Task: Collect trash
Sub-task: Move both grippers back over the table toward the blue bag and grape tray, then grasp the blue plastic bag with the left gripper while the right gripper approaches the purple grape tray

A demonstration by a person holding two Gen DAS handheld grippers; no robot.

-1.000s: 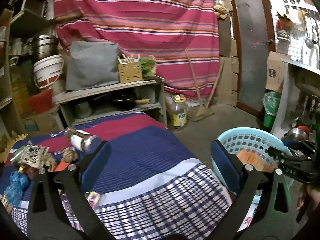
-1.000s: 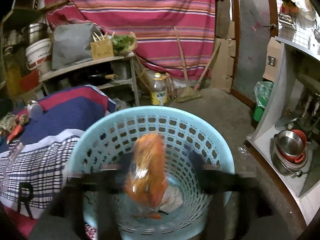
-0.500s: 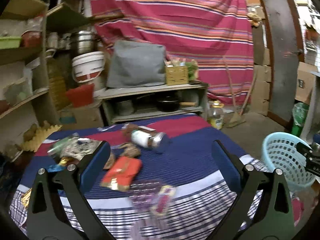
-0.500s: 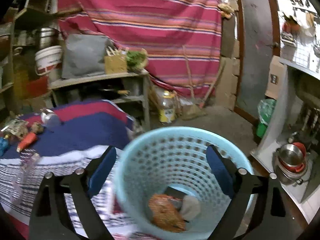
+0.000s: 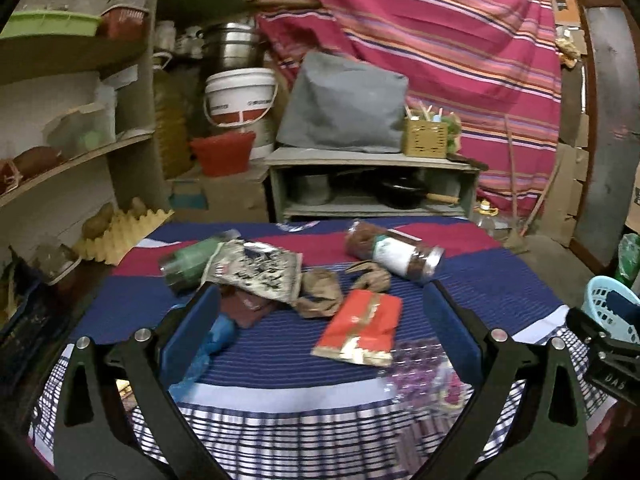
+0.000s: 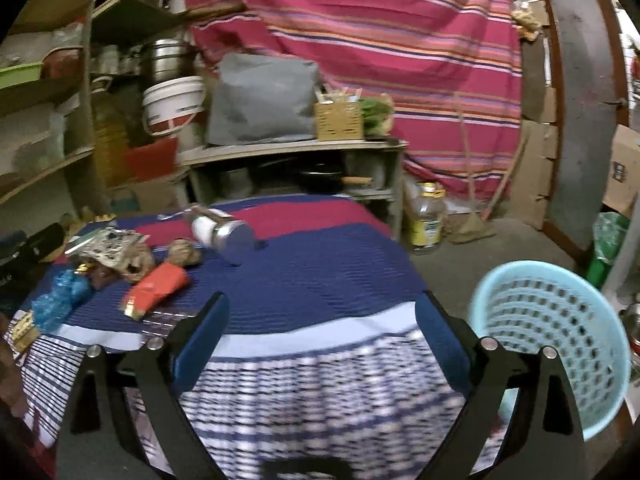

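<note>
A wide red striped cloth (image 5: 440, 40) hangs across the back wall. Before it stands a low grey shelf unit (image 5: 372, 184) with a grey cushion (image 5: 344, 108) on top. Open wooden shelves (image 5: 80, 92) fill the left side, a dark door (image 6: 580, 92) the right. The floor (image 6: 500, 248) is bare concrete, dimly lit.

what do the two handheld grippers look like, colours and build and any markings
Both match: the left gripper and right gripper have black angular linkage arms with cut-out slots and silver pivot bolts, each ending in flat blue fingers. In the left wrist view, white lettering shows on the right gripper's black body at the frame edge, too partial to read. No cables, sleeves or hands visible.
</note>
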